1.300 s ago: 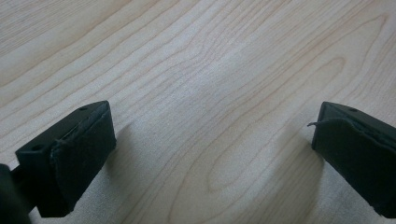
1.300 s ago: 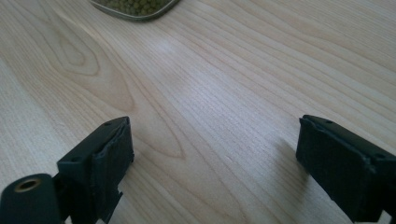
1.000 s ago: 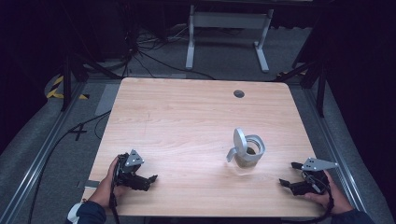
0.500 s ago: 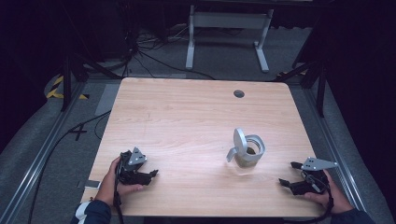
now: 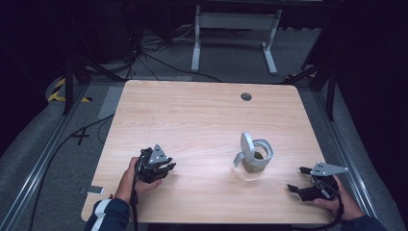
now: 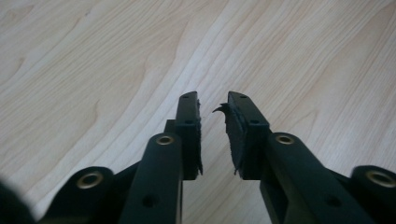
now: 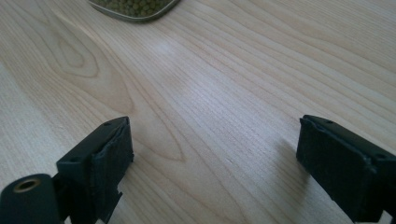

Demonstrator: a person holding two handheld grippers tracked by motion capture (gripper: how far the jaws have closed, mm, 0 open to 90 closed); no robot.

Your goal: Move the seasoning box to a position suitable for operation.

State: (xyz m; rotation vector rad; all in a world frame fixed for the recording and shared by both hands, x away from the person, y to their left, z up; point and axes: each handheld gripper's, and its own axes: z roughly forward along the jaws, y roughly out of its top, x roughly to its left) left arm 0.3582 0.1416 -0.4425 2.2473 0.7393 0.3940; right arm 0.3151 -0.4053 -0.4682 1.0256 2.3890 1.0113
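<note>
Near edge of wooden table [image 5: 192, 120]: left gripper [image 5: 166, 168] low over bare wood, jaws nearly closed, narrow gap, nothing between. Right gripper [image 5: 294, 180] near right corner, jaws spread wide, empty. Beyond, between them: grey lidded container [image 5: 257, 156], lid upright, greenish contents.

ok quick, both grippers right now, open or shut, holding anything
Left gripper: open by a narrow gap, holding nothing.
Right gripper: wide open, holding nothing.

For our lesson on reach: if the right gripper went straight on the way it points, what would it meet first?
Probably the open metal container of small green beads ahead of the right gripper; bare table lies between, though depth is uncertain.
</note>
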